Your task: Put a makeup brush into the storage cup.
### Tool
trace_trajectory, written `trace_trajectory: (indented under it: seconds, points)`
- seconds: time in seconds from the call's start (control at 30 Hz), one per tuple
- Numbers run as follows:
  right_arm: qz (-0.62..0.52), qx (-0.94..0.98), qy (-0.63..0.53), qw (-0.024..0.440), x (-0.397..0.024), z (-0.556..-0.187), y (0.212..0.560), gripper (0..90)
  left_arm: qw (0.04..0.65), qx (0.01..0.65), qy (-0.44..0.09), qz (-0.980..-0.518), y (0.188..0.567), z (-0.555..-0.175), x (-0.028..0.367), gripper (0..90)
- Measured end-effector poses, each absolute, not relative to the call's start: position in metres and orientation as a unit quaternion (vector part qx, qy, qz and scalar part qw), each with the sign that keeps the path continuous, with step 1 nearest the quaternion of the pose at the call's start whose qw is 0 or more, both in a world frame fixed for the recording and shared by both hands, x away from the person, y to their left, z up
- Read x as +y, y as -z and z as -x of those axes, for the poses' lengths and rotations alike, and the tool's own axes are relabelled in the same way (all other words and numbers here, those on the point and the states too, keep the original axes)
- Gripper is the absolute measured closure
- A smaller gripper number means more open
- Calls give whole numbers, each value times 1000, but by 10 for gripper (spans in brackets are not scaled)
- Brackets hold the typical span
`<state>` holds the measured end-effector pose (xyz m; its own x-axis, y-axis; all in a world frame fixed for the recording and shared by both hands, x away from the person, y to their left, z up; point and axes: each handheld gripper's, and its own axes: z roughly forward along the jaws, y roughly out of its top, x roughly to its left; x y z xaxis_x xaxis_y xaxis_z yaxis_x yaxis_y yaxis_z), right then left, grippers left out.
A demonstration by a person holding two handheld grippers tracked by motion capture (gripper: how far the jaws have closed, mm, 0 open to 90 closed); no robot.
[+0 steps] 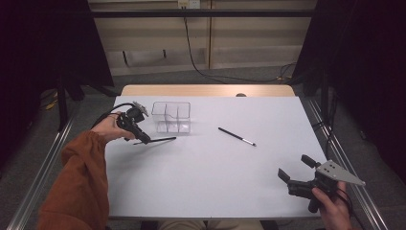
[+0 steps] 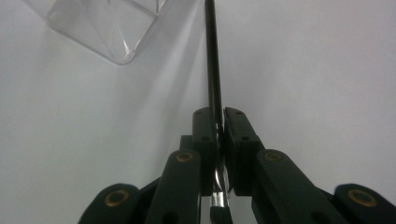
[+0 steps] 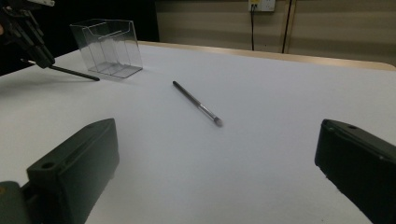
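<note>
The step in hand looks like loading pens into the clear plastic organizer [image 1: 171, 117], and the first one is already picked up. The left hand-held gripper [image 1: 142, 139] is clenched on a black pen [image 1: 160, 140]; in the left gripper view the pen [image 2: 213, 70] runs straight out between the two closed jaws, its silver-banded end behind them, and the pads pinch it close to that end. The pen reaches forward past a corner of the organizer [image 2: 107, 32], close beside it but apart from it, and it hangs low and nearly level over the white bench [image 1: 215, 182].

The next move, as I judge it, calls for lifting the pen, tipping it upright and lowering its free end into one of the organizer's compartments; the thin walls leave little room, so the tip must clear the rim first.

A second pen [image 1: 237, 136] lies flat on the bench, well apart from the organizer. The right hand-held gripper [image 1: 297, 171] rests at the near right edge with its jaws spread wide and nothing between them; the second pen [image 3: 196, 103] lies ahead of it.
</note>
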<state>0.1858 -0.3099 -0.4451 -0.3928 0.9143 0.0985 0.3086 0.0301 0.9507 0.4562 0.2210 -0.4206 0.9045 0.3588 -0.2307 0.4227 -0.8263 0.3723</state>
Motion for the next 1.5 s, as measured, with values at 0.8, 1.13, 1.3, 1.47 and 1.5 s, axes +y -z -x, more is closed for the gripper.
trace_trajectory:
  seconds: [0.8, 1.13, 1.3, 1.47, 1.5]
  points:
    - [-464, 657, -517, 293, -309, -187, 445, 0, 284, 232, 85, -927, 406, -435, 222, 839]
    - [-466, 656, -517, 292, -309, -187, 445, 0, 295, 214, 72, -929, 402, -425, 225, 840]
    - [-462, 658, -517, 293, -308, -187, 445, 0, 314, 223, 64, -921, 400, -420, 227, 840]
    - [-463, 658, -516, 295, -308, -187, 445, 0, 334, 228, 66, -912, 401, -415, 227, 840]
    - [-463, 658, -516, 294, -308, -187, 445, 0, 336, 224, 67, -912, 401, -415, 228, 840]
